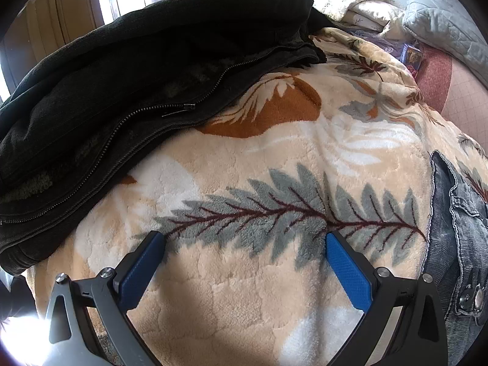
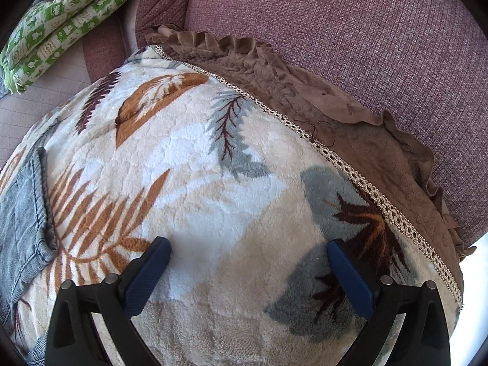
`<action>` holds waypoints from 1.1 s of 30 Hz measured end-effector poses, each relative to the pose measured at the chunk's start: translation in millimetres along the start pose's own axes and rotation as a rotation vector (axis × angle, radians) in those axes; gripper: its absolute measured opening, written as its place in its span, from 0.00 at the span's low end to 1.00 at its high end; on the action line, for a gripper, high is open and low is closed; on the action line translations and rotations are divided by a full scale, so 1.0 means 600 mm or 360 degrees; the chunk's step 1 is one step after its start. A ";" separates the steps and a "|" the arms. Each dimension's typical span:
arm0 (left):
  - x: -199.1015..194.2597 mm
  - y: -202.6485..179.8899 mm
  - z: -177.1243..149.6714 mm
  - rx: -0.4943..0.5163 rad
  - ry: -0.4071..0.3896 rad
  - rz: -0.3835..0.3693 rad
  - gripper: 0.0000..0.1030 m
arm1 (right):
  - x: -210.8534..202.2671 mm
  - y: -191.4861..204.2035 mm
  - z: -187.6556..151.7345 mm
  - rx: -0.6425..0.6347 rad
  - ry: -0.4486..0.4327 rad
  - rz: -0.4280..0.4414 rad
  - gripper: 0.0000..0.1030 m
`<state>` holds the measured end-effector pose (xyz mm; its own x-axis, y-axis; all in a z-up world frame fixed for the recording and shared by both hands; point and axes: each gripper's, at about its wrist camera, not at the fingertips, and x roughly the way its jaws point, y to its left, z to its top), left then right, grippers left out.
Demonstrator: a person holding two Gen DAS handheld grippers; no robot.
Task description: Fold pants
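The blue-grey denim pants [image 1: 457, 244] lie on a cream leaf-print fleece blanket [image 1: 244, 158], at the right edge of the left wrist view, with a metal snap button showing. They also show at the left edge of the right wrist view [image 2: 21, 213]. My left gripper [image 1: 244, 238] is open and empty over the blanket, left of the pants. My right gripper [image 2: 248, 247] is open and empty over the blanket [image 2: 213, 167], right of the pants. Most of the pants lie out of both views.
A black zippered jacket [image 1: 137, 70] is piled on the blanket at the far left. Pillows and bedding [image 1: 427, 9] lie at the back right. A brown ruffled cover [image 2: 350, 106] and a maroon cushion [image 2: 350, 24] border the blanket. A green patterned quilt [image 2: 67, 15] lies far left.
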<state>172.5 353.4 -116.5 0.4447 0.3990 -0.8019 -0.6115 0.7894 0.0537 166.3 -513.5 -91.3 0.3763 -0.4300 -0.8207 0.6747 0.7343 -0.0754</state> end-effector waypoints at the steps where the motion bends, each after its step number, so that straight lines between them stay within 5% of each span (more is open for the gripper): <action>1: 0.001 0.000 0.002 0.0000 0.0007 0.0000 1.00 | 0.000 0.000 0.000 0.0000 0.0000 0.0000 1.00; 24: -0.040 -0.010 0.025 0.0015 0.0010 0.0010 1.00 | -0.007 -0.005 0.005 -0.0059 0.0036 0.0056 1.00; 28: -0.156 -0.004 0.009 0.0129 -0.0237 0.0101 1.00 | -0.094 -0.031 0.000 -0.0050 -0.0101 0.0075 1.00; 33: -0.369 -0.041 -0.061 0.0223 -0.0441 -0.0200 1.00 | -0.307 -0.020 -0.038 -0.0274 -0.0369 0.0281 1.00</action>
<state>65.0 228.5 37.7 0.6839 0.3907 -0.6161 -0.4529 0.8895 0.0614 74.4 -431.3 47.8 0.6257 -0.3818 -0.6802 0.4763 0.8776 -0.0545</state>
